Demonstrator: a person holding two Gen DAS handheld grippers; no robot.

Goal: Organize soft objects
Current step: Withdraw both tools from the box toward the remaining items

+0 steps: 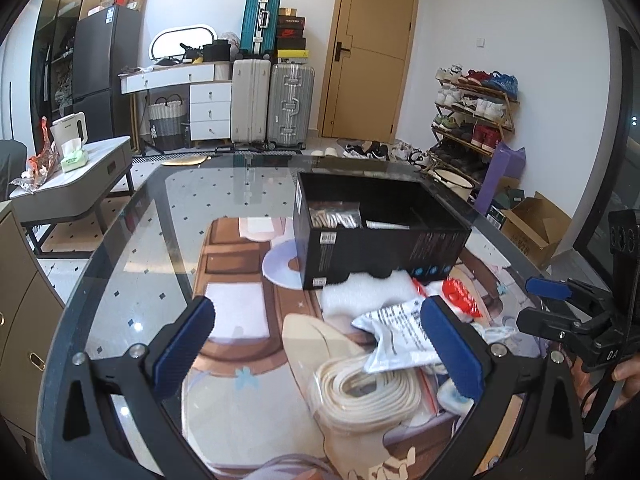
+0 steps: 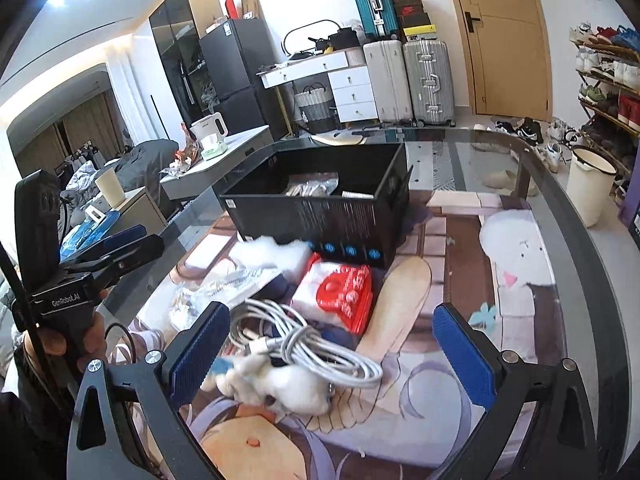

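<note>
A black open box (image 1: 384, 236) (image 2: 320, 208) stands on the glass table and holds a clear bag of pale items (image 2: 312, 186). In front of it lie a white fluffy piece (image 1: 364, 292), a printed white pouch (image 1: 400, 336), a red and white pack (image 2: 340, 292) and a bagged cream rope coil (image 1: 364, 392). A white cable coil (image 2: 304, 340) and a white plush toy (image 2: 280, 388) lie between the fingers of my right gripper (image 2: 332, 360), which is open. My left gripper (image 1: 316, 352) is open above the rope coil and pouch.
The glass table's dark rim (image 2: 560, 208) curves around a cartoon-printed mat. Behind are suitcases (image 1: 272, 108), a wooden door (image 1: 372, 52), a shoe rack (image 1: 472, 120), a grey side table (image 1: 76, 184) and a white bucket (image 2: 588, 188).
</note>
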